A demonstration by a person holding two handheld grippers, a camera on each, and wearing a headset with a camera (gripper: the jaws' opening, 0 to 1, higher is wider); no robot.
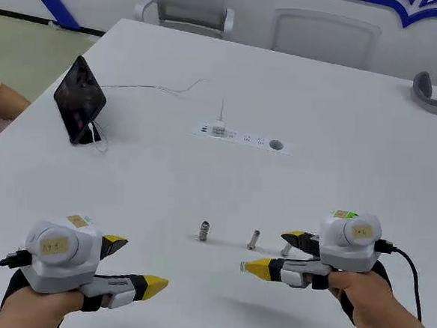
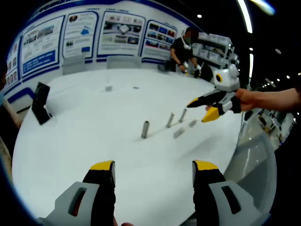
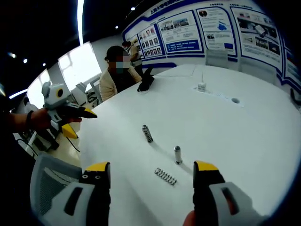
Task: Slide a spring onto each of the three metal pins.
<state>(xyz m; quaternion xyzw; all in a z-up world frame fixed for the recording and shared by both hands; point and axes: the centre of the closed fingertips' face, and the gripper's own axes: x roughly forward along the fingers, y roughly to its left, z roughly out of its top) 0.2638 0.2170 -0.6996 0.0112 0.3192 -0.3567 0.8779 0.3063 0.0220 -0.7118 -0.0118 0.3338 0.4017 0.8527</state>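
- Right gripper (image 3: 152, 168) first: its jaws are spread wide, yellow tips low in the right gripper view, with nothing pinched between them.
- There's the target, a loose spring (image 3: 165, 176) lying flat on the white table (image 3: 244, 136), low centre of that frame and just ahead of the gap between the tips.
- Its long axis runs from upper left to lower right in the frame, slanting across the line the jaws point along.
- Just above it in the frame stands a bare pin (image 3: 177, 154), upright and near the spring but apart from it.
- Further toward the upper left is the dressed pin (image 3: 147, 133), coil already on it. By my reckoning that is one of three done.
- Left gripper (image 2: 153, 165): also spread and empty, low in the left gripper view, with the pins well apart from it at centre right.
- That view also shows what looks like a third pin (image 2: 182, 115), too small to be sure.
- In the head view the right gripper sits lower right, its tips just beside the pins, and the left gripper sits lower left.
- The right gripper is clearly nearer, so this looks like its pickup. It will likely need some roll to close squarely on the coil.
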